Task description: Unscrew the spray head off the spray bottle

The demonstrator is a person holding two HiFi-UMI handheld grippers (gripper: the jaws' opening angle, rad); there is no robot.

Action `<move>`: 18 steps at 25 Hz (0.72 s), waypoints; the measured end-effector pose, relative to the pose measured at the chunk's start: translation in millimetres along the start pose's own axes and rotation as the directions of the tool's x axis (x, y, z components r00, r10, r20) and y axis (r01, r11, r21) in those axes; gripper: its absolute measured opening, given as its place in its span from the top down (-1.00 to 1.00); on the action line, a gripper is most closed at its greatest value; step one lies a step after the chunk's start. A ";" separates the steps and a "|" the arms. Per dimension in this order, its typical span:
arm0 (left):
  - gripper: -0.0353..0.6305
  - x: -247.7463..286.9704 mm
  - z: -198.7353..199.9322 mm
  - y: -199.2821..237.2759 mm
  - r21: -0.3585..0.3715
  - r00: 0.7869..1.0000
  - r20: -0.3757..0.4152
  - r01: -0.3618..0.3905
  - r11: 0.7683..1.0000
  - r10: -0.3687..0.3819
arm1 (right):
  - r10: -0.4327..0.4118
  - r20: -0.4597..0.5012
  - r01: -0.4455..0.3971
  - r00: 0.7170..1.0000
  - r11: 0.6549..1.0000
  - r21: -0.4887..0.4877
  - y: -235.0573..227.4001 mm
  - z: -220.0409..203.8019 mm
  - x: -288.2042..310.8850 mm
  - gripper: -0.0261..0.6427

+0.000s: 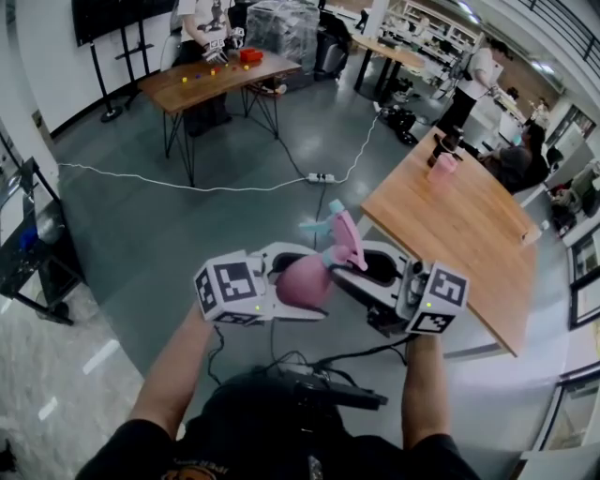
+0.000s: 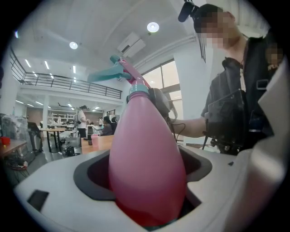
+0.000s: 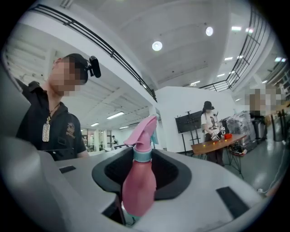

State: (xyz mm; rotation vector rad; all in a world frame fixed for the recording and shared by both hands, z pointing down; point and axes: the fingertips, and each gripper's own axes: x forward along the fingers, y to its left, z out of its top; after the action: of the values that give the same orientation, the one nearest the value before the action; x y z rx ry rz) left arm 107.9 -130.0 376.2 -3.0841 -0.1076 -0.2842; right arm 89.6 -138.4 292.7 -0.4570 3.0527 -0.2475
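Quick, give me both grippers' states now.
Left gripper: closed on the spray bottle, around its pink body.
Right gripper: closed on the same spray bottle, nearer its neck.

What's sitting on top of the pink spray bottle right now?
A teal collar and the pink spray head with its teal trigger top the spray bottle. The collar hides the neck underneath.

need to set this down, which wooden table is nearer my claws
The lighter wooden table, right beside the right claw. The darker table stands far across the room, with a person behind it.
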 end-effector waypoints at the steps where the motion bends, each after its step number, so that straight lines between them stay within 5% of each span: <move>1: -0.38 1.4 -0.8 3.7 0.001 1.000 0.001 -0.026 1.000 0.026 | -0.025 -0.004 0.025 1.000 1.000 -0.012 -2.3 0.0 0.6 0.52; 8: -0.38 6.8 1.4 13.8 -0.003 0.995 0.033 -0.097 0.995 0.097 | -0.073 0.024 0.073 0.997 0.997 -0.012 -7.7 7.4 -7.2 0.52; 18: -0.38 9.1 -25.1 35.0 -0.023 0.975 -0.054 -0.216 0.976 0.215 | -0.213 0.079 0.216 0.974 0.976 -0.031 -22.6 22.0 -18.8 0.53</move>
State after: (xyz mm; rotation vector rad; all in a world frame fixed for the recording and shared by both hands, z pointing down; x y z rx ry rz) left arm 114.8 -165.5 401.3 -3.0769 0.2339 -0.3568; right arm 115.5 -157.5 275.1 -0.7820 2.9384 -0.1733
